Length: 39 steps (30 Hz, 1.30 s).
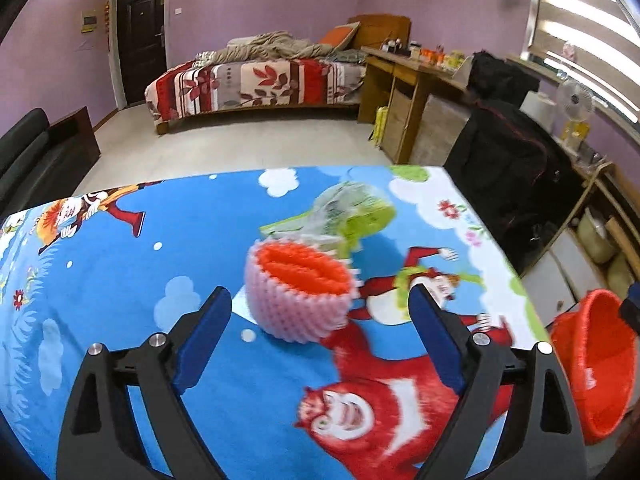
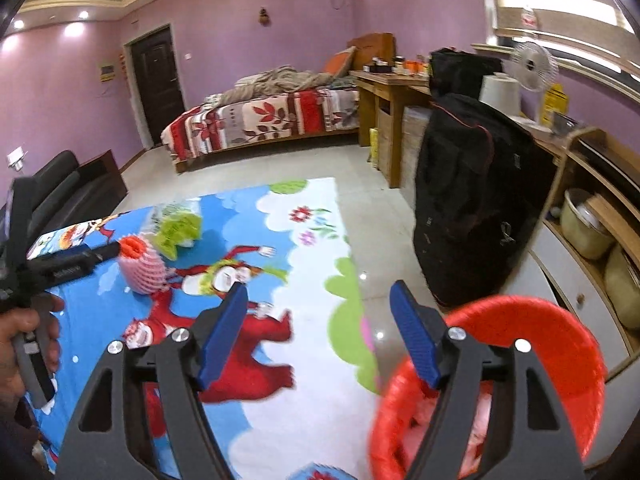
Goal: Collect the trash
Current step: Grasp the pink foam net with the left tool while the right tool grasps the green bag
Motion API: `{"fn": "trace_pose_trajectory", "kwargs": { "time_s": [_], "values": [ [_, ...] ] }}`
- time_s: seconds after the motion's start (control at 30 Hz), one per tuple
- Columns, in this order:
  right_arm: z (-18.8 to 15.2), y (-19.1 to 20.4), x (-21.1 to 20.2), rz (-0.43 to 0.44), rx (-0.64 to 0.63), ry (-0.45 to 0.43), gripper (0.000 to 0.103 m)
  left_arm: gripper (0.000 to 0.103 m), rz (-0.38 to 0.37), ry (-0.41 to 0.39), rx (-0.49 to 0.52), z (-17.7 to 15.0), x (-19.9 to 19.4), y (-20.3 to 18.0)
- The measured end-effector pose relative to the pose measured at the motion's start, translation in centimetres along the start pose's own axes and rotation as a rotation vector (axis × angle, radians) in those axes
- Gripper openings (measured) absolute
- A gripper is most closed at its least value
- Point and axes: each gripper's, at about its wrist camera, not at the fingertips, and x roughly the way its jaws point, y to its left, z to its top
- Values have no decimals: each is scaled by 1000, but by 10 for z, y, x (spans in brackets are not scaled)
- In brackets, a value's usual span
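A pink foam fruit net with an orange inside point(image 1: 299, 292) lies on the cartoon-print table cover point(image 1: 120, 264). A crumpled green and clear plastic wrapper point(image 1: 352, 216) lies just behind it. My left gripper point(image 1: 320, 312) is open, its blue pads on either side of the net, a little short of it. In the right wrist view the net point(image 2: 143, 266) and wrapper point(image 2: 176, 228) lie at the far left. My right gripper point(image 2: 316, 312) is open and empty above the table's right edge. A red trash basket point(image 2: 520, 360) stands below it, with pink scraps inside.
The red basket also shows at the right of the left wrist view point(image 1: 596, 364). A black bag point(image 2: 472, 200) stands on the floor beside the table. A shelf unit with pots point(image 2: 592, 232) lines the right wall. A bed point(image 1: 256, 80) and desk point(image 1: 400, 80) stand behind.
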Motion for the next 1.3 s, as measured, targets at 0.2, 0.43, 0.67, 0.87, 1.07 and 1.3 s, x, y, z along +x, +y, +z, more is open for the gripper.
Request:
{"fn": "trace_pose_trajectory", "kwargs": {
  "time_s": [0.2,0.43,0.67,0.87,1.07,1.3],
  "values": [
    [20,30,22,38,-30,-10,74,84,32,57,5,1,38,9],
    [44,68,53,103,-62,-22,79,84,39,93,22,4,67,14],
    [60,108,98,188,-80,1,81,52,-12,124,31,8,76,24],
    [73,137,145,265,-74,35,81,44,-44,120,34,16,74,37],
    [88,160,175,323,-69,42,82,61,-134,154,-14,26,90,56],
    [99,185,210,331,-95,77,82,75,-282,201,-116,25,124,83]
  ]
}}
